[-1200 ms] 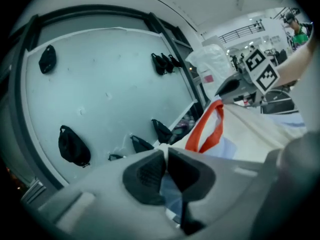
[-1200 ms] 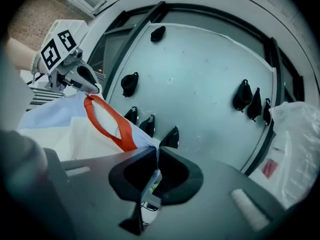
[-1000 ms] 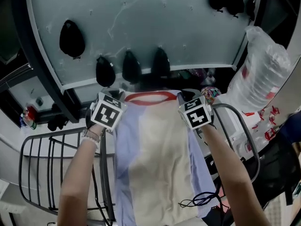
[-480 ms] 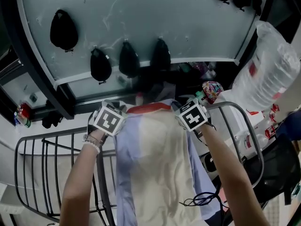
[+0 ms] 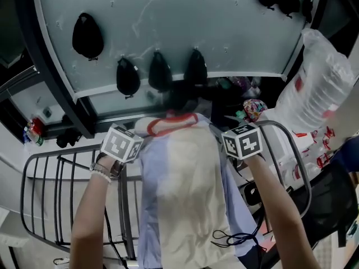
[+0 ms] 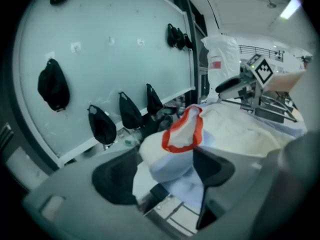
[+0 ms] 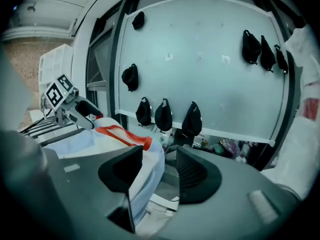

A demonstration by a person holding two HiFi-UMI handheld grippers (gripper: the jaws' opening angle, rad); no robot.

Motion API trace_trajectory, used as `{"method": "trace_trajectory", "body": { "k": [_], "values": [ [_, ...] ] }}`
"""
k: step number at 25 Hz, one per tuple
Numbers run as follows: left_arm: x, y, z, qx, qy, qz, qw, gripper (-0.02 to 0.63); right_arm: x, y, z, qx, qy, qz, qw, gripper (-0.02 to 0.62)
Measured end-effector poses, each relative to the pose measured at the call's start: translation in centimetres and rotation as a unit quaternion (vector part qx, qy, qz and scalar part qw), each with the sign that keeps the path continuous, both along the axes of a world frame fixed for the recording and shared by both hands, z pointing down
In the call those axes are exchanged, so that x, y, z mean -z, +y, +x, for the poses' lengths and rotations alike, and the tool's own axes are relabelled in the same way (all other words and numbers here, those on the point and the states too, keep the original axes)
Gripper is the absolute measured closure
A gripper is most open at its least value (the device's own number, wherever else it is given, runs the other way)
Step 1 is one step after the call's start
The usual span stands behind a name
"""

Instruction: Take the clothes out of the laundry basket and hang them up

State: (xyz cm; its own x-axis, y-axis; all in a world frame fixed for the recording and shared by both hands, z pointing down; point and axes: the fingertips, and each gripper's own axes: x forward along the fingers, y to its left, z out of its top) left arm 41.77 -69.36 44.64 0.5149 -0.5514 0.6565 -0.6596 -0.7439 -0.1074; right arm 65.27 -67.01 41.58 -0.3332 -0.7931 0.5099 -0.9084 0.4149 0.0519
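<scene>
The shirt (image 5: 185, 178) is laid over the drying rack (image 5: 56, 162), red collar toward the wall (image 5: 168, 27). The left gripper (image 6: 165, 170) and right gripper (image 7: 155, 170) have just been opened, jaws spread, fabric lying loose between them: the release step, by judgement. Next, both must be drawn clear without dragging the cloth.
</scene>
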Motion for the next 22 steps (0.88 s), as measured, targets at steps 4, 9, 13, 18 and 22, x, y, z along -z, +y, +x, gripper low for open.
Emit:
{"method": "trace_trajectory", "body": {
  "k": [4, 9, 13, 18, 22],
  "values": [
    [3.6, 1.6, -2.1, 0.036, -0.014, 0.086, 0.9956, 0.511, 2.7, 2.6, -1.1, 0.024, -0.002, 0.047, 0.999, 0.426],
    [9.8, 6.7, -3.1, 0.058, -0.010, 0.176, 0.9826, 0.612, 8.0, 7.3, -3.7, 0.048, -0.017, 0.116, 0.992, 0.592],
    [13.3, 13.2, -4.0, 0.070, 0.003, 0.209, 0.9755, 0.612, 11.4, 12.0, -6.5, 0.074, -0.036, 0.151, 0.985, 0.592],
    [17.4, 22.4, -5.9, 0.100, 0.021, 0.249, 0.9631, 0.612, 14.6, 19.2, -9.9, 0.113, -0.047, 0.187, 0.975, 0.592],
    [19.6, 30.2, -7.8, 0.134, 0.034, 0.276, 0.9512, 0.612, 16.1, 25.3, -13.0, 0.161, -0.071, 0.209, 0.962, 0.592]
  ]
}}
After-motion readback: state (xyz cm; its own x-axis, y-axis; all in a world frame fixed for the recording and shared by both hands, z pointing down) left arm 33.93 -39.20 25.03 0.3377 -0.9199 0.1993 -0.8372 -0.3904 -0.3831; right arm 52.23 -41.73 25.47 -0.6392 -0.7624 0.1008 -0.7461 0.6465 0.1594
